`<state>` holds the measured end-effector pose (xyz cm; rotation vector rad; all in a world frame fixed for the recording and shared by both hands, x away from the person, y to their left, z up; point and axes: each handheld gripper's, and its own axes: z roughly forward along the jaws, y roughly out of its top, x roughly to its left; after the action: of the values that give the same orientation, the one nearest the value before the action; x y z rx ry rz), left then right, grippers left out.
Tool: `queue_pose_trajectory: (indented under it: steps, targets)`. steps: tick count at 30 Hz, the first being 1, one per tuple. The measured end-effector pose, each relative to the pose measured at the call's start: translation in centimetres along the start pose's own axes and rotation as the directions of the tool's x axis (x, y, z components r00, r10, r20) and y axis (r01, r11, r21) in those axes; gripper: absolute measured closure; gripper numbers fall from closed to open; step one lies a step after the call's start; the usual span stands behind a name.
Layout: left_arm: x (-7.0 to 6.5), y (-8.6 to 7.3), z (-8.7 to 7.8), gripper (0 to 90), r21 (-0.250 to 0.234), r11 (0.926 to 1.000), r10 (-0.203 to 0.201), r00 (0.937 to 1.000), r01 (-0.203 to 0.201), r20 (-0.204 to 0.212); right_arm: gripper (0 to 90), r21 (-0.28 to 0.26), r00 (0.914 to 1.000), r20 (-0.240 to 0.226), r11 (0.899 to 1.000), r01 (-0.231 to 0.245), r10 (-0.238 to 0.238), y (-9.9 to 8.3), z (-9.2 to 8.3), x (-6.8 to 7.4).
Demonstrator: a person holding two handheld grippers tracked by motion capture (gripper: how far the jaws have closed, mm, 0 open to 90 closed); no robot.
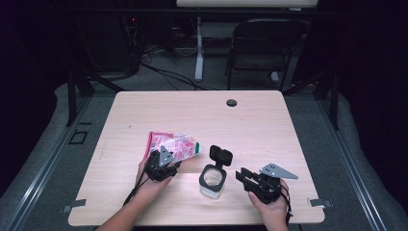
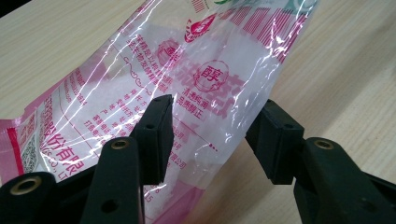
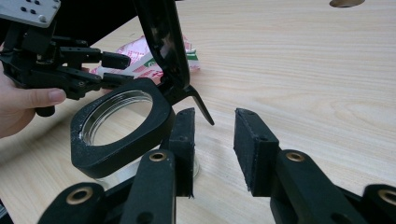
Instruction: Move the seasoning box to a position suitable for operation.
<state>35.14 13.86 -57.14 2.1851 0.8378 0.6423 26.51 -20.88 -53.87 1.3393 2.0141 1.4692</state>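
Near the left of the worktop (image 1: 269,120), my left hand-held gripper (image 2: 212,135) covers the near end of the plastic bag (image 2: 196,79), so I cannot see that end from above. Along the jaws, the bag's lower edge runs out of frame. Its film is clear and glossy, creased, printed in pink with characters I cannot read, and it holds something white and grainy. My left jaws stand wide apart; one pad lies over the film and the other just past its edge, gripping nothing.

Right of the bag stands a clear jar (image 1: 212,180) with a squarish black collar and a hinged black lid (image 1: 221,154) tipped up on its far side. Seen from my right hand-held gripper (image 3: 217,149), the jar's body is mostly hidden behind the collar and my jaw. Those jaws are also spread and empty, just right of the jar; whether one pad touches it I cannot tell. The pale wood-grain worktop has a round hole (image 1: 232,102) near its far edge.
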Motion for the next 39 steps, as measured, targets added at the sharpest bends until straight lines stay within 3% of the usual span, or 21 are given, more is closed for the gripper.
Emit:
queue_pose_trajectory:
  steps: [3,7,12,27,39]
  targets:
    - [0.0,0.1,0.2,49.5,-0.003,1.0000,-0.001,1.0000,0.001,-0.009,69.0,0.001,1.0000,0.002,1.000,0.001,-0.001,0.0,0.0,0.0]
    - [-0.3,0.4,0.5,46.8,0.004,0.9992,0.040,0.9983,-0.040,-0.043,68.8,0.001,1.0000,0.001,1.000,-0.001,0.001,0.0,0.0,0.0]
    - [-0.4,0.4,1.1,46.4,0.005,0.9988,0.048,0.9968,-0.048,-0.064,68.6,0.000,1.0000,0.002,1.000,0.000,0.000,0.0,-0.1,0.0]
    - [0.3,0.3,1.1,65.2,-0.008,1.0000,-0.002,0.9999,0.002,-0.012,68.5,-0.008,1.0000,0.001,1.000,-0.003,0.003,-0.1,-0.1,-0.1]
    - [0.5,0.2,1.5,75.7,-0.001,0.9997,-0.023,0.9997,0.023,-0.006,68.5,-0.007,1.0000,0.003,1.000,-0.004,0.004,-0.1,-0.2,-0.2]
